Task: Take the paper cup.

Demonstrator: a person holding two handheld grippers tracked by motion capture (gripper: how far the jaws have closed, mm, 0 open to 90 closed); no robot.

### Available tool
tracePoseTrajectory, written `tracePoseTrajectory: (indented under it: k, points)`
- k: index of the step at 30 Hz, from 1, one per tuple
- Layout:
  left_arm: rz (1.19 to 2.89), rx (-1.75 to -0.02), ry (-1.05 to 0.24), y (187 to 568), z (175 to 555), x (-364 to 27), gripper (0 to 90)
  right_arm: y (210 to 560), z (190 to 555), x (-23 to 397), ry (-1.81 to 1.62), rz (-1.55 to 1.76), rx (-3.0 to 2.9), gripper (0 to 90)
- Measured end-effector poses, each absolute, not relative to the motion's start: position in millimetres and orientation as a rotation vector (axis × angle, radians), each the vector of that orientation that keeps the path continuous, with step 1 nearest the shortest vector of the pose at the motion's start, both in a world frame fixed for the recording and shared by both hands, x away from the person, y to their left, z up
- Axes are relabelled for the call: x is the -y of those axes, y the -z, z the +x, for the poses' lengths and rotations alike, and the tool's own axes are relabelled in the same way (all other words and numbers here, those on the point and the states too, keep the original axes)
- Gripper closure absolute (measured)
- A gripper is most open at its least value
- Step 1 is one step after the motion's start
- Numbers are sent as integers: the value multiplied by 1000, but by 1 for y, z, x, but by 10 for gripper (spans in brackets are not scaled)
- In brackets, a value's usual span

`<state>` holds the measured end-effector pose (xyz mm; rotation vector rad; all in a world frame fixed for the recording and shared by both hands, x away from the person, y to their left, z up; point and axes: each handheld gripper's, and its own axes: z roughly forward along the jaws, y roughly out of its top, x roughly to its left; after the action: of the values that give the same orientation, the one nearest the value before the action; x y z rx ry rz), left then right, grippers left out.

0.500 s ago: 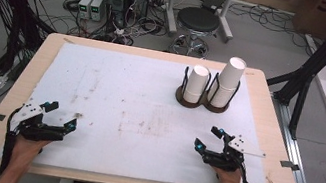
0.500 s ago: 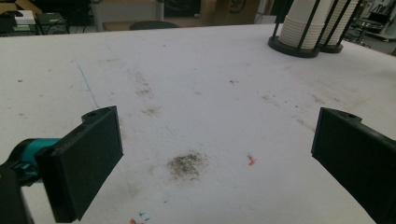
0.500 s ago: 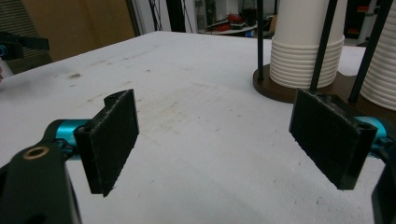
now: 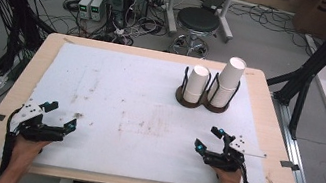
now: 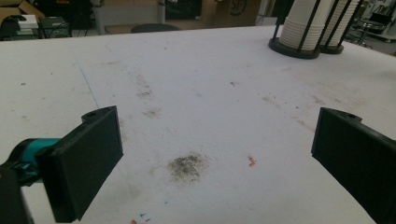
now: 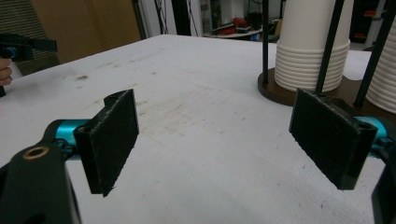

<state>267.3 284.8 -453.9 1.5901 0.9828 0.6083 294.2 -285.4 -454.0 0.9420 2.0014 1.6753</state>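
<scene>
Two grippers at rest, two stacks of paper cups across the table.

The left gripper [image 4: 61, 116] and right gripper [image 4: 209, 139] sit near the front edge of the white mat [image 4: 115, 93], jaws spread wide, nothing between them. Two cup stacks [image 4: 197, 84] [image 4: 228, 80] stand in a two-ring holder [image 4: 202, 102] well apart from both; cups per stack are too fine to count.

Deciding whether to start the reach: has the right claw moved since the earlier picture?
No. In the high view the right claw sits at the same spot below the cup holder, near the table's front edge, open and empty.
</scene>
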Motion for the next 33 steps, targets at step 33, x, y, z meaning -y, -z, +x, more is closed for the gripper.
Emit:
tracePoseTrajectory:
  k: [33]
  points:
    - [1605, -985, -602, 454, 269, -284, 18, 344, 324, 304, -1588, 878, -2039, 161]
